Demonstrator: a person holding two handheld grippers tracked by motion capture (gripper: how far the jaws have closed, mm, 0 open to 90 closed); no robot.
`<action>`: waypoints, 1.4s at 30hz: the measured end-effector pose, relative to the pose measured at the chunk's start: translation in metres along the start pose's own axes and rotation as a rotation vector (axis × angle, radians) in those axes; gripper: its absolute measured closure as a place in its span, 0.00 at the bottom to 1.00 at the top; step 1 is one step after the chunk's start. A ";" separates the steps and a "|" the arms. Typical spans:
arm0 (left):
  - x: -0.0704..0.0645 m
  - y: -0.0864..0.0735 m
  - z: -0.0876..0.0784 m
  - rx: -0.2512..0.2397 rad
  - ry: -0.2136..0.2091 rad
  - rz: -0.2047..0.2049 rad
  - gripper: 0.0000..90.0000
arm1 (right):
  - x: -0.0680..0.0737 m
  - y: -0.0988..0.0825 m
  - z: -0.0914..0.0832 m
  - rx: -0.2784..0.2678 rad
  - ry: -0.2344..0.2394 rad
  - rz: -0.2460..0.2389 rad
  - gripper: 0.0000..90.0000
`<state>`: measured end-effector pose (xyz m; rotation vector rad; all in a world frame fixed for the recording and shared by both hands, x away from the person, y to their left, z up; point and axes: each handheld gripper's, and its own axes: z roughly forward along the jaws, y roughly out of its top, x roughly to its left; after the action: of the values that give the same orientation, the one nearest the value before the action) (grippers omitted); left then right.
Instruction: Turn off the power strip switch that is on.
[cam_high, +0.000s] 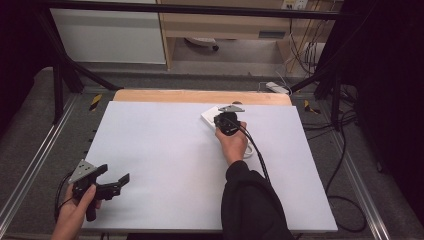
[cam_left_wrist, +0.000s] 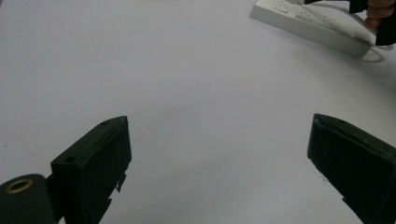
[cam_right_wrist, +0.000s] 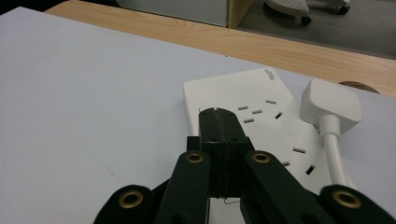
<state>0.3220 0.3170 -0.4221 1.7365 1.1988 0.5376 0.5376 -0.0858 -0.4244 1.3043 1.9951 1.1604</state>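
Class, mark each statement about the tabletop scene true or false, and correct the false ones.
1. The left tongs are open. True.
2. The right tongs are open wide. False: the jaws are pressed together, over the power strip.
3. A white plug lies beside the power strip. True.
4. The left tongs hold the power strip. False: they are empty, far from it.

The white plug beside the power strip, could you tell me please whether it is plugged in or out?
Out. The white plug lies beside the power strip, clear of its sockets, while the right gripper is shut over the strip.
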 end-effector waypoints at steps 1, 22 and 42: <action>0.000 0.000 0.000 0.000 0.000 0.000 0.07 | 0.000 0.000 0.000 0.000 0.000 0.000 1.00; 0.000 0.000 0.000 -0.001 -0.005 0.002 0.07 | 0.002 -0.003 0.010 0.060 -0.032 0.010 1.00; 0.000 0.000 0.000 0.001 -0.011 0.005 0.07 | 0.002 -0.005 0.014 0.074 -0.044 0.025 1.00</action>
<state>0.3216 0.3167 -0.4219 1.7415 1.1873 0.5305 0.5448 -0.0794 -0.4357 1.3828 2.0128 1.0687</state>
